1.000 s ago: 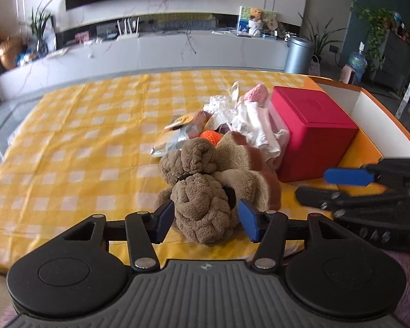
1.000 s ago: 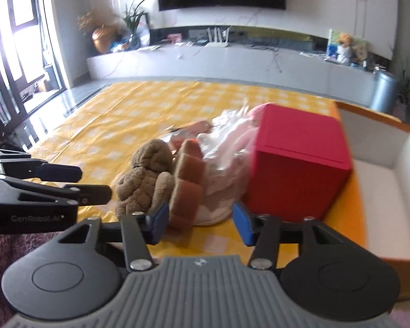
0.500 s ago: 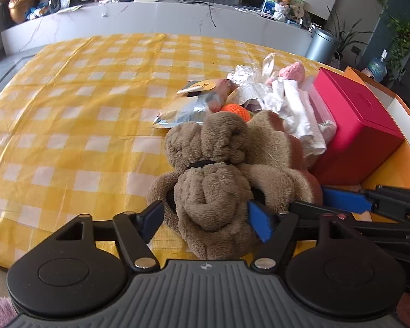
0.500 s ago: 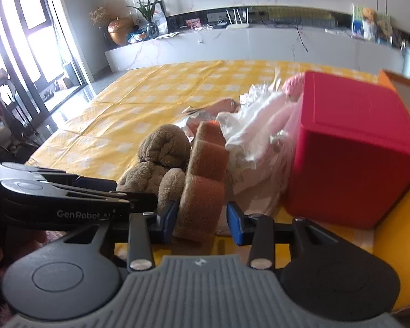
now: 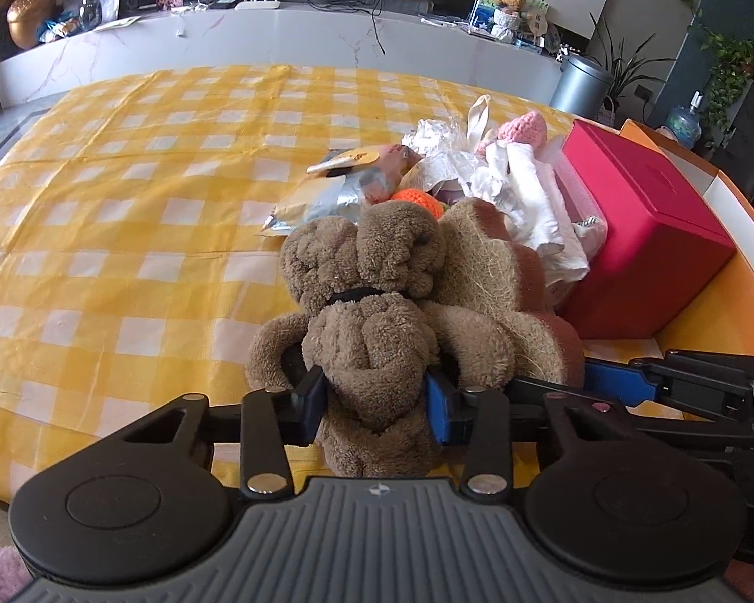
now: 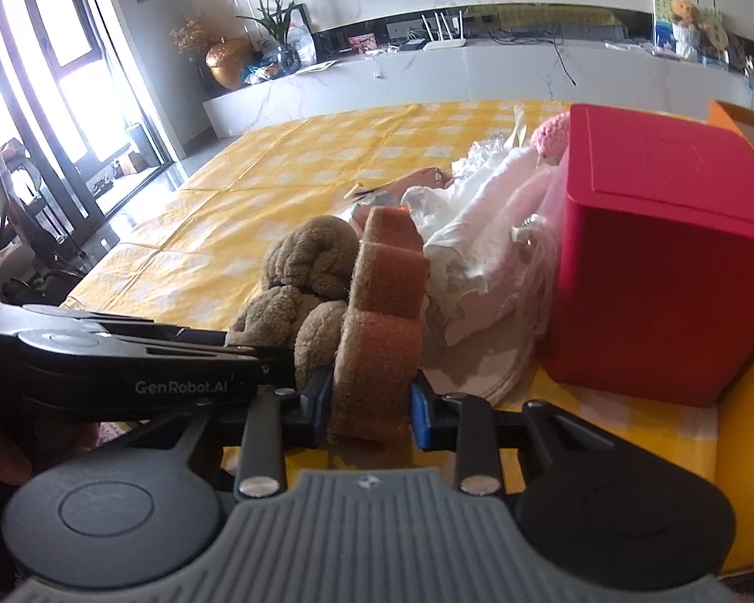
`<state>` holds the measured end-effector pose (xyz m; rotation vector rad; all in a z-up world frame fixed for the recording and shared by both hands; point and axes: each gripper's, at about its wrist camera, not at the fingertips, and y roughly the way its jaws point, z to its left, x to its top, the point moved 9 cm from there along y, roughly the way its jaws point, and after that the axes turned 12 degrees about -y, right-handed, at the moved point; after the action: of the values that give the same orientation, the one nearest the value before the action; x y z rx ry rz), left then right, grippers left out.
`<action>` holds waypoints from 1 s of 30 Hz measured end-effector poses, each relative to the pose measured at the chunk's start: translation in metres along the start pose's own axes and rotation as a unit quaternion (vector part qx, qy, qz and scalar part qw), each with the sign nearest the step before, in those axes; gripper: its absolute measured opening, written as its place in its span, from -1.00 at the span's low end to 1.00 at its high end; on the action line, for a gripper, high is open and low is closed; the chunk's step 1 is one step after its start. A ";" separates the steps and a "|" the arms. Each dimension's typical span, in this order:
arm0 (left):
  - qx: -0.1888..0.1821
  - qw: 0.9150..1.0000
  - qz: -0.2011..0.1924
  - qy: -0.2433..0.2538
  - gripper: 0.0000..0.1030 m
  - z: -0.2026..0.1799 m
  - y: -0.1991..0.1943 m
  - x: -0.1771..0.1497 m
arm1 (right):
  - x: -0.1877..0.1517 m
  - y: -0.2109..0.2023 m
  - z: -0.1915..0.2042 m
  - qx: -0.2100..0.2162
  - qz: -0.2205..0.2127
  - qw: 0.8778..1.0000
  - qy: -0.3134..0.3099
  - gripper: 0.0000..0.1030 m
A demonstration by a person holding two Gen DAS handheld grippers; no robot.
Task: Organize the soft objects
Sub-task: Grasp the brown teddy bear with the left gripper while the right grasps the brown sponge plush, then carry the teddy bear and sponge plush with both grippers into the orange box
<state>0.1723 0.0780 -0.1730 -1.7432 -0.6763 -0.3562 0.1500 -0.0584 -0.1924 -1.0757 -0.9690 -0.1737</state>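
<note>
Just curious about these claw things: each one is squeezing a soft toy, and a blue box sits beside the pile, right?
Nearly. The box is red, not blue, as the right wrist view shows. The left gripper does squeeze the brown plush toy, and the right gripper squeezes the tan cushion.

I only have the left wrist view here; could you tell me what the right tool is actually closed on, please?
Observer: The right tool is shut on the flower-shaped plush, pinching its lowest lobe edge-on.
Operator: Thank you. Is my left tool clear of that plush?
Observer: The left tool grips only the brown plush bear; from the right wrist, its black arm lies just left of the flower plush.
Operator: And what lies beyond the flower plush?
Observer: A white bundle of cloth leans against the red box.
</note>
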 end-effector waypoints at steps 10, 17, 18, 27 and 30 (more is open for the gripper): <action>0.040 0.997 -0.061 -0.023 -0.19 0.011 -0.056 0.003 | 0.005 -0.032 0.014 -0.004 -0.043 0.998 -0.049 -0.43; 0.036 0.995 -0.093 -0.024 -0.19 0.002 -0.094 0.003 | 0.009 -0.074 0.015 -0.014 -0.090 0.994 -0.052 -0.43; 0.033 0.994 -0.097 -0.022 -0.19 -0.001 -0.099 0.004 | 0.010 -0.081 0.014 -0.018 -0.096 0.994 -0.050 -0.43; -0.006 0.991 -0.135 0.005 -0.19 -0.045 -0.140 0.004 | 0.009 -0.157 0.000 -0.054 -0.149 0.987 -0.015 -0.43; -0.019 0.989 -0.142 0.024 -0.19 -0.064 -0.148 0.004 | 0.006 -0.183 -0.009 -0.075 -0.164 0.983 -0.008 -0.43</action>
<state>0.0925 0.0412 -0.0378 -1.6703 -0.8904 -0.6084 0.0576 -0.1564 -0.0673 -1.0494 -1.1582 -0.5169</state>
